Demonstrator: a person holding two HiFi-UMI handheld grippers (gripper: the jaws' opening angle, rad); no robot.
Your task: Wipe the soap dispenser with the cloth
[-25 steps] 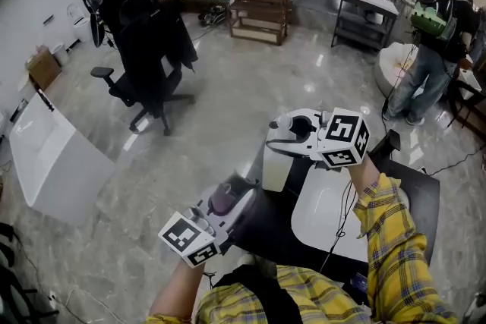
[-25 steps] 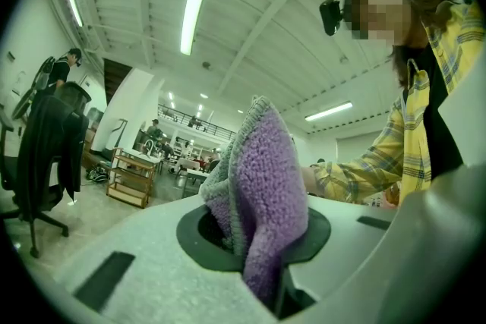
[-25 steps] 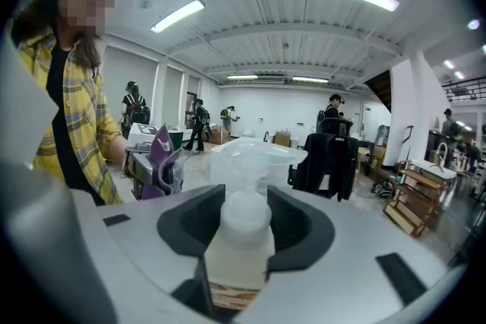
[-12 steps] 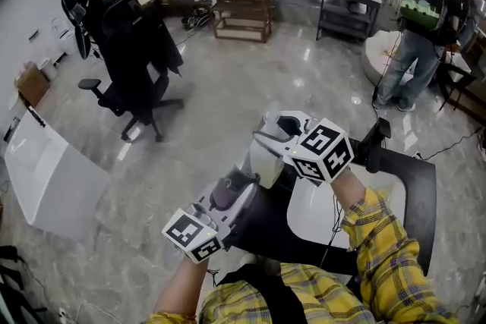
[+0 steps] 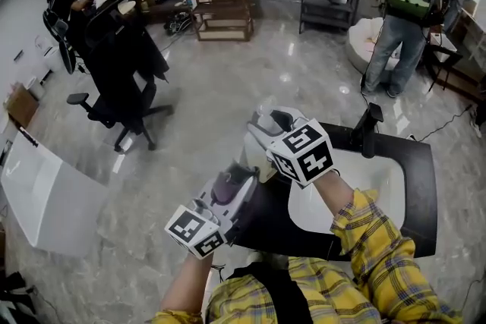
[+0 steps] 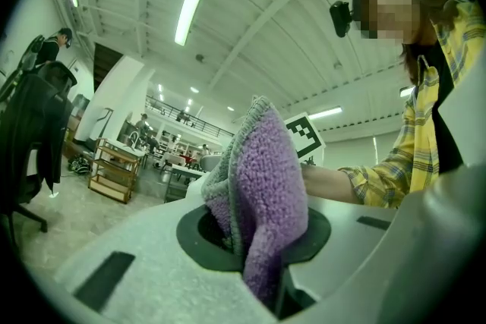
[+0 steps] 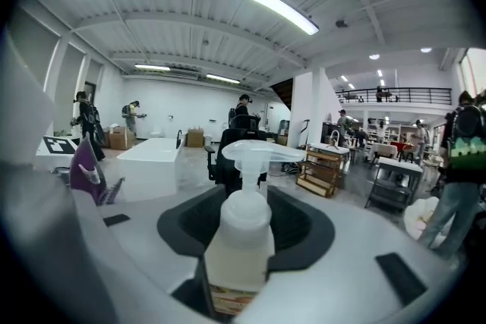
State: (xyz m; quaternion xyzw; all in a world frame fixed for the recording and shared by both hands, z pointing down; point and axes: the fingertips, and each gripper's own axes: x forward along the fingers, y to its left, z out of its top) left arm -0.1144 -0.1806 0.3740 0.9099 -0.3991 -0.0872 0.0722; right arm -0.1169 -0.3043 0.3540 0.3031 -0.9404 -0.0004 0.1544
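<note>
Right claw (image 7: 241, 286) clamped on soap dispenser (image 7: 241, 228), jaws on lower body, pump upright on top. Dispenser translucent, pale cream fill; level not readable. Left claw (image 6: 262, 277) pinched shut on purple cloth (image 6: 262, 178); cloth bunched, standing up out of jaws. Head view: dispenser held in air at left edge of black surface (image 5: 421, 186), beside white basin (image 5: 380, 178) set into it. Cloth near dispenser, apart, no contact.

I see yellow plaid sleeves (image 5: 376, 239) at lower frame; the white left gripper (image 6: 262, 243) and right gripper (image 7: 241, 258) carry black-and-white marker cubes (image 5: 301, 153).
</note>
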